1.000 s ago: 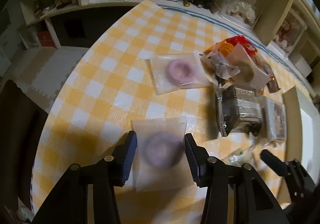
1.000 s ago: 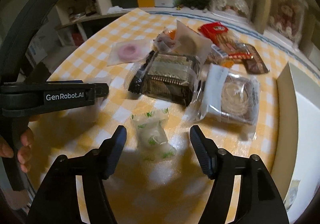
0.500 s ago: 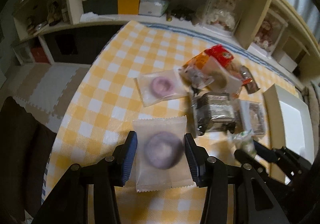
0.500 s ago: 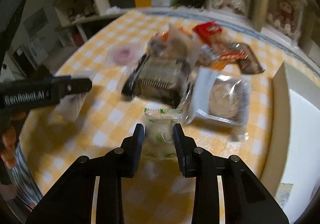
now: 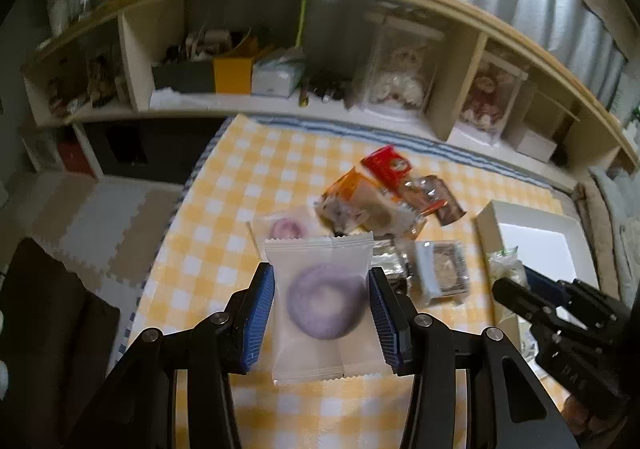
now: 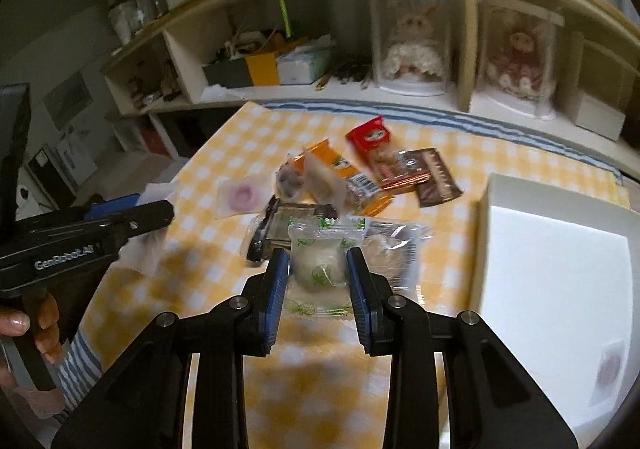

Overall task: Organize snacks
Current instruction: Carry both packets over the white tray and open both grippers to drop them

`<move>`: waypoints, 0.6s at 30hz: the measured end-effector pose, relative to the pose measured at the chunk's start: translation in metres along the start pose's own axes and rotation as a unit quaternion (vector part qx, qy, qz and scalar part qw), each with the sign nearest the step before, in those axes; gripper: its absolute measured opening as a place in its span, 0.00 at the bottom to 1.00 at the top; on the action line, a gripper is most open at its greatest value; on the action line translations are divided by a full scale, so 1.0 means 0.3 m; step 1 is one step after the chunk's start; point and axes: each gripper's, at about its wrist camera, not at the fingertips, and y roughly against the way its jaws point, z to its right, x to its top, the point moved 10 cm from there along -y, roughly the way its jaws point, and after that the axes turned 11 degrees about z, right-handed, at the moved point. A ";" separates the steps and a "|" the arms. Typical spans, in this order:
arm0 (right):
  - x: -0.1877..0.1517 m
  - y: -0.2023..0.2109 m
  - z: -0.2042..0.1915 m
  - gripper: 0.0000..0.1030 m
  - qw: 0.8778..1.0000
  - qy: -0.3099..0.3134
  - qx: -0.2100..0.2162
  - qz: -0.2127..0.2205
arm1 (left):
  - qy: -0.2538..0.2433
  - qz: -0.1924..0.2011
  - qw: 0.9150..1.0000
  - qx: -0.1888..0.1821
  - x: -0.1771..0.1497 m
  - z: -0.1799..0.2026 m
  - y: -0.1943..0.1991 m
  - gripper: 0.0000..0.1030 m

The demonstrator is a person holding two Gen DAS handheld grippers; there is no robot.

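Observation:
My left gripper (image 5: 322,297) is shut on a frosted packet with a purple ring pastry (image 5: 325,301), held up off the yellow checked table (image 5: 224,249). My right gripper (image 6: 317,273) is shut on a clear green-printed packet with a pale round cake (image 6: 318,263), also lifted above the table. In the left wrist view the right gripper (image 5: 516,289) shows at the right edge with the green-printed packet (image 5: 502,267) at its tip. In the right wrist view the left gripper (image 6: 156,211) reaches in from the left. A pile of snacks (image 6: 360,173) lies mid-table, and a pink ring pastry packet (image 6: 240,195) lies to its left.
A white box (image 6: 552,261) stands open on the table's right side, with one small packet (image 6: 608,369) in it. Shelves with boxes and cased dolls (image 6: 412,45) run along the far wall. A hand (image 6: 36,329) grips the left tool. Foam floor mats (image 5: 100,209) lie left of the table.
The right gripper closed on the green-printed packet and lifted it. The left gripper rose with the purple pastry packet; the table now looks farther away in both views.

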 end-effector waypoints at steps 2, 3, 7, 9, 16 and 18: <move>0.018 0.038 0.018 0.30 1.000 0.004 -0.007 0.002 | -0.003 0.008 1.000 -0.004 0.010 0.024 0.037 0.45; 0.032 0.063 0.031 0.30 1.000 0.006 -0.012 0.006 | -0.004 0.010 1.000 -0.006 0.015 0.037 0.053 0.45; 0.083 0.159 0.084 0.30 0.999 0.009 -0.027 0.022 | -0.018 0.025 0.999 -0.018 0.039 0.113 0.123 0.45; 0.101 0.219 0.126 0.30 0.999 0.007 -0.038 0.031 | -0.024 0.032 0.999 -0.024 0.050 0.155 0.158 0.45; 0.121 0.400 0.288 0.30 0.996 -0.011 -0.068 0.051 | -0.040 0.046 0.997 -0.052 0.063 0.342 0.255 0.45; 0.119 0.450 0.338 0.30 0.995 -0.016 -0.077 0.056 | -0.044 0.046 0.996 -0.061 0.059 0.400 0.266 0.45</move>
